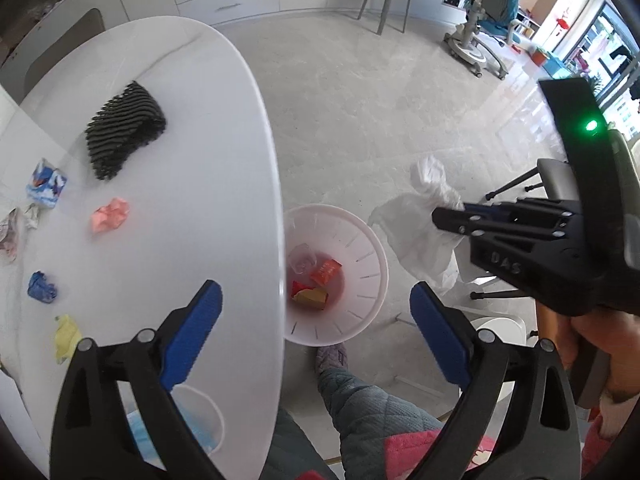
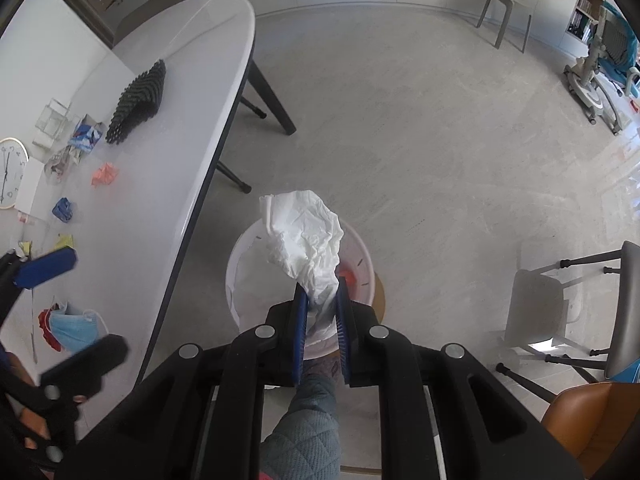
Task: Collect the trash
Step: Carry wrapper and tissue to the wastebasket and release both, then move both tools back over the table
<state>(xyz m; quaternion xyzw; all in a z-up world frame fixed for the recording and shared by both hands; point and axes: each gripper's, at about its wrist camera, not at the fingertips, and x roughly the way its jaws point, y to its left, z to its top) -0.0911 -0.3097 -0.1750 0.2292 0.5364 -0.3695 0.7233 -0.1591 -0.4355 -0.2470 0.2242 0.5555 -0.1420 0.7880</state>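
Observation:
My right gripper (image 2: 323, 300) is shut on a white crumpled plastic bag (image 2: 306, 240) and holds it above the white waste bin (image 2: 240, 264) on the floor. The bag (image 1: 416, 224) and the right gripper (image 1: 444, 216) also show in the left wrist view, right of the bin (image 1: 372, 248), which holds red and yellow wrappers (image 1: 316, 284). My left gripper (image 1: 316, 308) is open and empty above the table edge and the bin. On the white table (image 1: 208, 120) lie pink paper (image 1: 110, 214), a blue wad (image 1: 42, 286), a yellow scrap (image 1: 66, 336) and a blue-white wrapper (image 1: 46, 182).
A black ribbed mat (image 1: 124, 130) lies on the table. A blue face mask (image 2: 74, 330) and a clock (image 2: 10, 172) lie near the table's edge. A grey stool (image 2: 506, 16) stands far off. Chairs (image 2: 580, 320) stand to the right. My leg (image 2: 304, 432) is below.

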